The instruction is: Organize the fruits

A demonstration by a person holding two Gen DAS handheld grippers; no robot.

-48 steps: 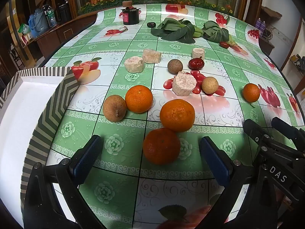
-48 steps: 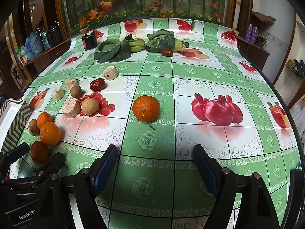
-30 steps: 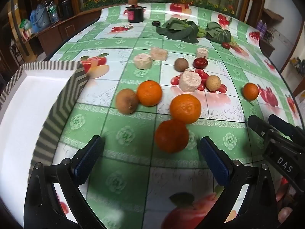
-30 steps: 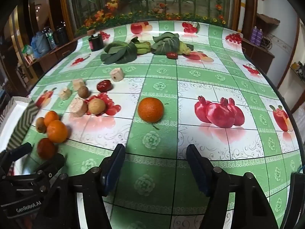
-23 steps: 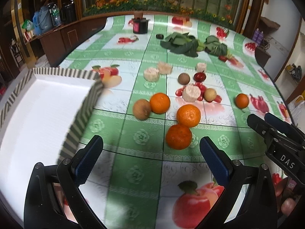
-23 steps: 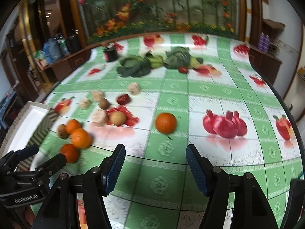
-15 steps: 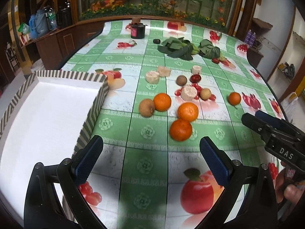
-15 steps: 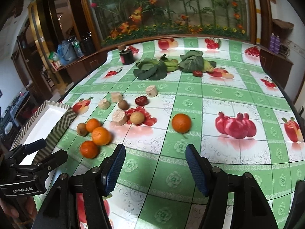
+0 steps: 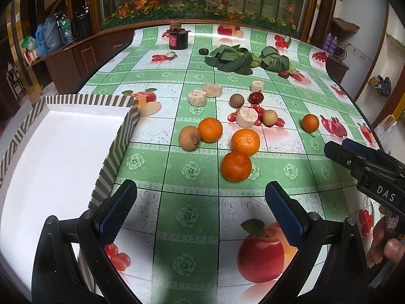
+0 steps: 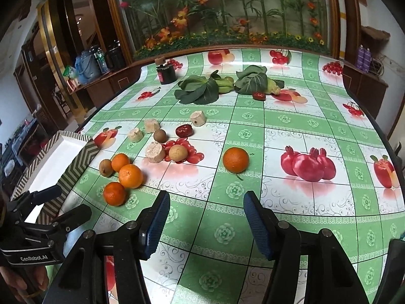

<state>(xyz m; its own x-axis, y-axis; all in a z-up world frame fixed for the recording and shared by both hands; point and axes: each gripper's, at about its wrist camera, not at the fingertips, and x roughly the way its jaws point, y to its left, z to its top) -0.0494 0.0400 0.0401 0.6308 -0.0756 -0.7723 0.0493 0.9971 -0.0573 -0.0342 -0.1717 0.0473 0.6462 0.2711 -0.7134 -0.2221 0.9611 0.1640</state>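
Three oranges and a brown round fruit lie in a cluster on the fruit-print tablecloth, just beyond my left gripper, which is open and holds nothing. A white box with a striped wall stands to their left. Further right a lone orange lies ahead of my right gripper, which is open with only tablecloth between its fingers. The cluster lies to its left. Each gripper shows at the edge of the other's view.
Behind the oranges lie two longans, a red date and several beige blocks. Leafy greens and a black jar sit at the back. A person's hand grips the right handle. The table edge curves on the right.
Both grippers have drawn back and risen, so the fruit looks smaller and farther away. More of the white box shows. The right jaws have narrowed slightly.
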